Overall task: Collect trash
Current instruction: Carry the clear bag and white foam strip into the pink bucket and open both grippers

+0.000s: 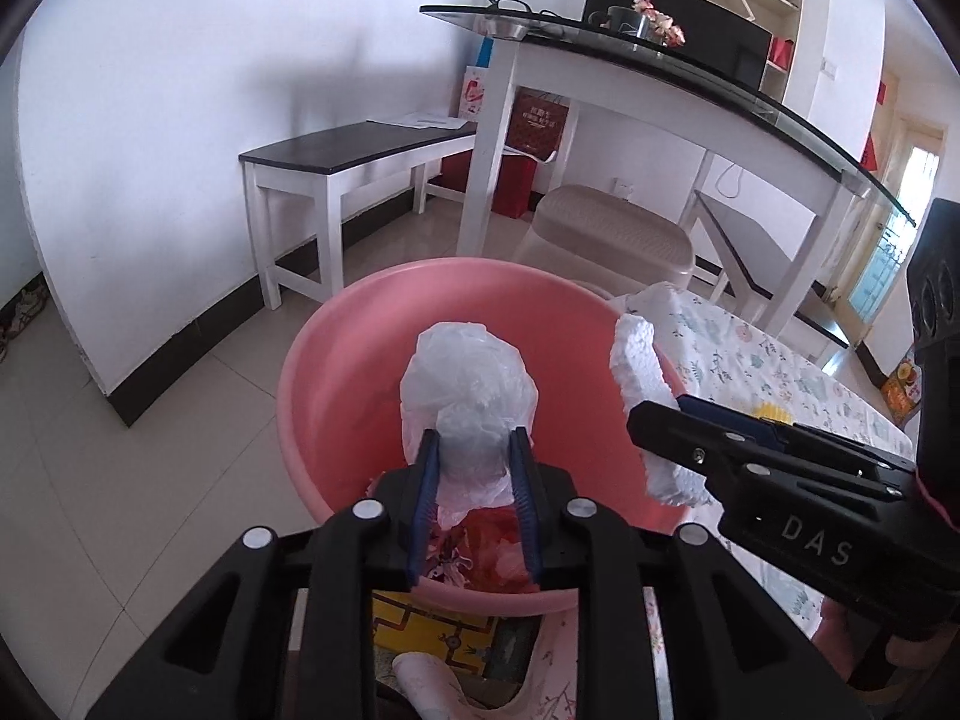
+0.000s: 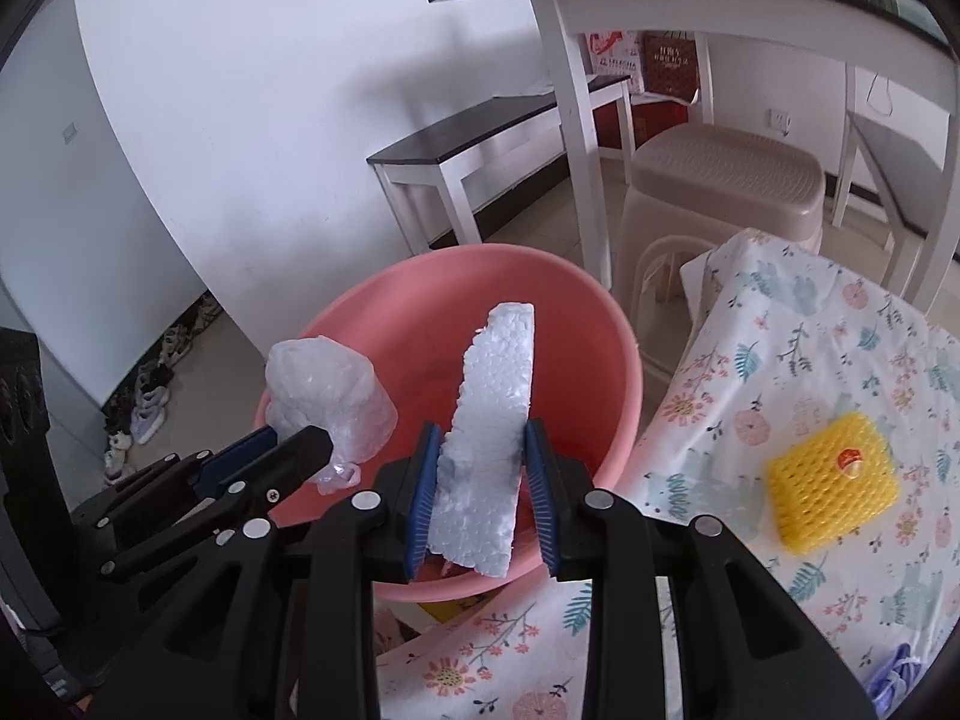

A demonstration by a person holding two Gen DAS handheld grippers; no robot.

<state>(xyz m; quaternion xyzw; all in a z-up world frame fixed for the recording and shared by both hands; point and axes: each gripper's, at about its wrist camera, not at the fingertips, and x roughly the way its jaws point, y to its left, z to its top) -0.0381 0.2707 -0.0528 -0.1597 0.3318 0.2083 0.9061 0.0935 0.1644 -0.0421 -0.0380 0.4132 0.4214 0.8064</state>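
A pink plastic basin (image 1: 336,372) (image 2: 384,312) stands beside a table with a floral cloth (image 2: 810,360). My left gripper (image 1: 477,441) is shut on a crumpled clear plastic bag (image 1: 468,390) and holds it over the basin; the bag also shows in the right wrist view (image 2: 327,402). My right gripper (image 2: 483,429) is shut on a slab of white foam (image 2: 492,420) and holds it over the basin; the foam also shows in the left wrist view (image 1: 642,372). Red and white scraps (image 1: 486,552) lie in the basin's bottom. A yellow foam net sleeve (image 2: 834,489) lies on the cloth.
A beige plastic stool (image 2: 720,192) stands behind the basin. A white table with a glass top (image 1: 660,72) and a dark-topped bench (image 1: 360,150) stand by the wall. Shoes (image 2: 150,396) lie on the floor at the left.
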